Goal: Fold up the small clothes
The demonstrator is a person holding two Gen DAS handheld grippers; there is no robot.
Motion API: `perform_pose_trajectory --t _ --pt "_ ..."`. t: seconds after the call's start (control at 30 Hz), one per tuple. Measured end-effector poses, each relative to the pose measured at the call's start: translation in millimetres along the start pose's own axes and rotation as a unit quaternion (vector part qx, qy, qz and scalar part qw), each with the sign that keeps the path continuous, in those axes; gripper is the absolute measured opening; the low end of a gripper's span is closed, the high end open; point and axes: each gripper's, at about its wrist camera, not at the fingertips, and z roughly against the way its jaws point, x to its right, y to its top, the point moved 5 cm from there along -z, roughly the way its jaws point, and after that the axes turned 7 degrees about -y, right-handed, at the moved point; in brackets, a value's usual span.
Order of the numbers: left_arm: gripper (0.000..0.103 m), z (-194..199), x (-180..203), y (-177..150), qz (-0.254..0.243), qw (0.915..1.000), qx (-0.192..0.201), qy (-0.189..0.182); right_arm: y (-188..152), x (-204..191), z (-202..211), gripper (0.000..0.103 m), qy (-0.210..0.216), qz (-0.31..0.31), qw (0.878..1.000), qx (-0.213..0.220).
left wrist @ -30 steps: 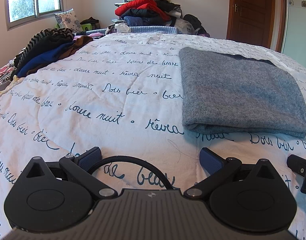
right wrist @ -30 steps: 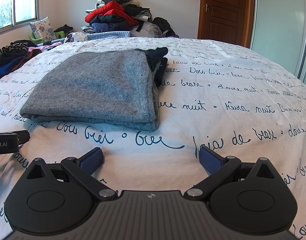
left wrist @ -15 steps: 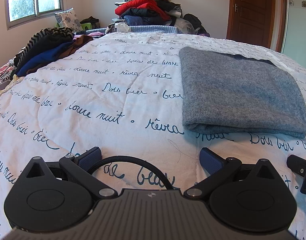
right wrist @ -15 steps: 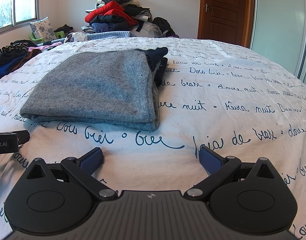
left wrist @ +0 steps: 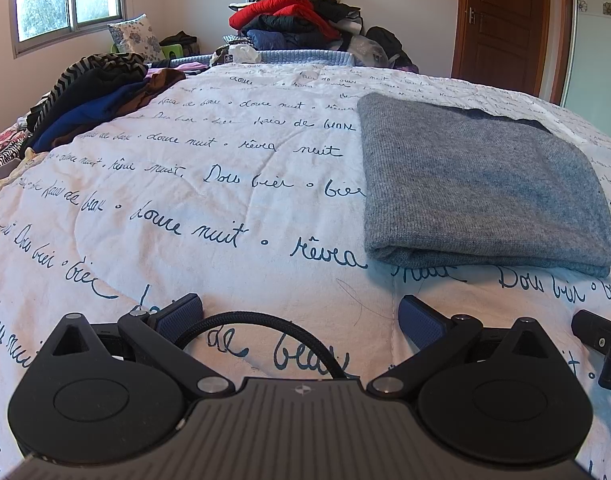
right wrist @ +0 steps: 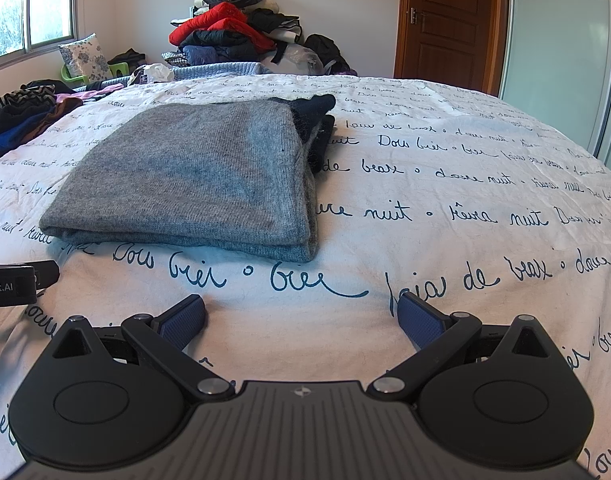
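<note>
Script-printed bedspread [left wrist: 233,184] carries 1 folded grey sweater [right wrist: 193,176], dark cloth half hidden beneath its far edge; left gripper [left wrist: 301,314] and right gripper [right wrist: 301,314] rest near, fingers apart, empty.

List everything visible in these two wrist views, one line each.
grey sweater: one, grey knit, folded flat on the bedspread ahead of both grippers
dark garment: one, navy or black, sticking out at the sweater's far right edge
bedspread: one, white with dark script, covering the bed
side clothes pile: one, striped, blue and brown, at the bed's left edge
far clothes heap: one, red, black and navy, beyond the bed
floral pillow: one, under the window
door: one, brown wood, shut
left gripper: open, empty, low over the bedspread
right gripper: open, empty, low over the bedspread
</note>
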Motion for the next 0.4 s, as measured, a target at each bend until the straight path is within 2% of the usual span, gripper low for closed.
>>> perform_pose_trajectory --t 0.4 --pt "0.103 2.8 -0.1 0.2 -0.004 1.0 0.007 0.003 1.1 -0.7 0.4 0.103 0.004 0.004 1.0 -0.003"
